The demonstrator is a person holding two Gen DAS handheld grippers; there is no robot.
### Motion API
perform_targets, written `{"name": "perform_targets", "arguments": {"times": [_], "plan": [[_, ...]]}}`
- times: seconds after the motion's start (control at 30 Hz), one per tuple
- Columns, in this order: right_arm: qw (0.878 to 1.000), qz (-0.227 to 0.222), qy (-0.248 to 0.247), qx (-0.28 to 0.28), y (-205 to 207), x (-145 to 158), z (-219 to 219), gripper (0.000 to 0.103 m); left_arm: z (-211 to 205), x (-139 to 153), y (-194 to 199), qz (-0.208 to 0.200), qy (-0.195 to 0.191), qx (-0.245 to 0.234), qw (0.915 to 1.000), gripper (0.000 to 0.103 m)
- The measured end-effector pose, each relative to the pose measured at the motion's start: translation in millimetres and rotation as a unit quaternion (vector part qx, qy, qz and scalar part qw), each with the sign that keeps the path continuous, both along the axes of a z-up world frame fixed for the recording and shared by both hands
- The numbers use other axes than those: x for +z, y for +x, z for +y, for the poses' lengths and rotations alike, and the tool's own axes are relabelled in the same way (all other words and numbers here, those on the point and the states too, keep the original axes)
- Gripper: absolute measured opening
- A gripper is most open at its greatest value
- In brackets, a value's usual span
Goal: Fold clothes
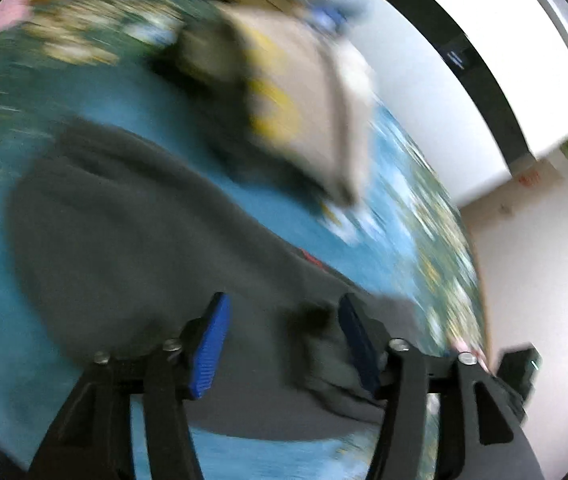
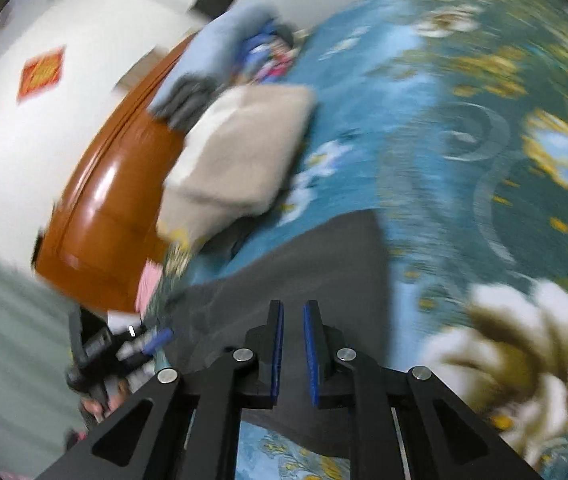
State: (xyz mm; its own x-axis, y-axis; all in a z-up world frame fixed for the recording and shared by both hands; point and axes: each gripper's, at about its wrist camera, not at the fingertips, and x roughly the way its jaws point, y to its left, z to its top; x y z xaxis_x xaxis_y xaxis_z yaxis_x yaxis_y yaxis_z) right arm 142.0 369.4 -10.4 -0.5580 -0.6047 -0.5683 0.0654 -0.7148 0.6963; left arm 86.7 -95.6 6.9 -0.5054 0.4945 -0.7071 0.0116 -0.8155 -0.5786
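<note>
The left gripper [image 1: 284, 312] stands with its blue pads [image 1: 210, 346] wide apart, and nothing is pressed between them. A rumpled fold of the dark grey garment [image 1: 132, 240] lies in the gap close to the right-hand pad, though blur hides whether it touches. The garment spreads out flat from the gripper across the blue floral bedspread [image 1: 4, 320].

The right gripper [image 2: 293, 316] has its pads [image 2: 311, 356] drawn nearly together with a narrow slit between; grey cloth shows behind the slit, but I cannot tell whether any of it is pinched. This gripper hangs over the same dark grey garment [image 2: 304, 256], whose straight far edge lies on the bedspread [image 2: 444, 128].

Beyond the garment, near the bedspread's far edge, sits a folded beige cloth [image 2: 244, 148] on top of darker folded pieces. Behind it, against the glossy brown wooden headboard [image 2: 112, 208], is a light blue and grey pile [image 2: 208, 68]. A red paper square [image 2: 41, 73] hangs on the white wall.
</note>
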Motion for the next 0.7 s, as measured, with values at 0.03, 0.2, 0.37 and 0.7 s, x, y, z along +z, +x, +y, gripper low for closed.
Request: {"name": "perform_targets", "arguments": {"times": [0.03, 0.2, 0.37, 0.7], "plan": [[1.0, 0.001, 0.008, 0.017, -4.9, -0.4, -16.2, 0.016, -21.1, -1.4, 1.9, -0.004, -0.003, 0.03, 0.9995, 0.065], [0.998, -0.023, 0.012, 0.064, -20.1, -17.1, -68.0, 0.046, -107.7, -29.3, 5.1, -0.046, 0.026, 0.14, 0.9887, 0.069], [0.996, -0.037, 0.019, 0.083, -29.4, -24.6, -95.9, 0.053, -132.4, -60.2, -12.0, -0.068, 0.054, 0.142, 0.9861, 0.072], [0.995, -0.062, 0.043, 0.068, -44.2, -27.8, -113.3, 0.054, -132.5, -92.5, -48.8, -0.049, 0.112, 0.112, 0.9862, 0.075]]}}
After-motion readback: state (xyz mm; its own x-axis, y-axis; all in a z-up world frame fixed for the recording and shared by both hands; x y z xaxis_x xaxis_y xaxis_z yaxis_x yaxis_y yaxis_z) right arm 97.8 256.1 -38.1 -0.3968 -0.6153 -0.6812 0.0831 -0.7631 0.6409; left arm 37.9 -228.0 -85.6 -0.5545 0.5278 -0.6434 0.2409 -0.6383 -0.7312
